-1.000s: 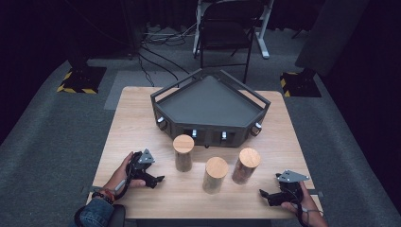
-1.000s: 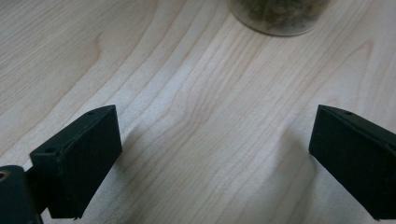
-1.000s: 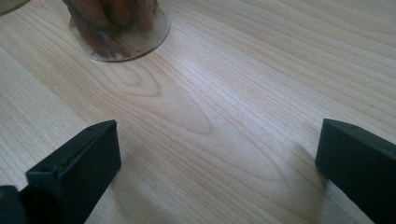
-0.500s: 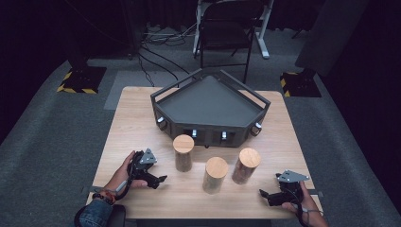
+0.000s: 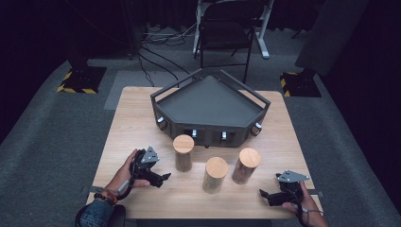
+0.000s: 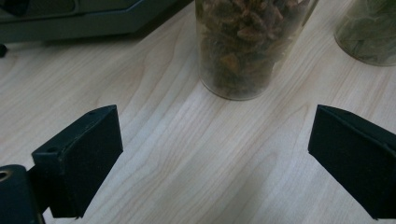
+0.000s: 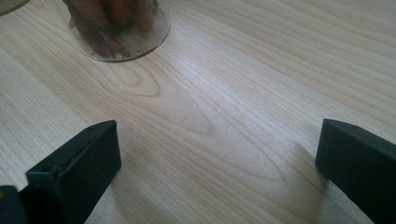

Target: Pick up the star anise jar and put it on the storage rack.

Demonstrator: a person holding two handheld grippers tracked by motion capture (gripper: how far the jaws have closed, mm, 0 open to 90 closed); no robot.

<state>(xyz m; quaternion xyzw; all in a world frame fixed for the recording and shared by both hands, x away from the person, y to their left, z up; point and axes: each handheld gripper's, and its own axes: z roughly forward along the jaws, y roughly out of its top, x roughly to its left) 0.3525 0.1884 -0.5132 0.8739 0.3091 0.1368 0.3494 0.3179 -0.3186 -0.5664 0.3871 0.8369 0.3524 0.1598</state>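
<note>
Jars: three are counted, clear-walled with wooden lids, standing upright and apart in a loose row on the table point(image 5: 132, 113), just in front of the dark tray point(image 5: 208, 101). The left jar point(image 5: 183, 152) holds brown star-shaped spice. The left tool point(image 5: 158, 178) is seen spread and empty, just left of that jar; the right tool point(image 5: 265, 195) is spread and empty, right of the row. Likely step: approach to the left jar. It is best taken low on the glass, squarely centred, lid untouched.
</note>
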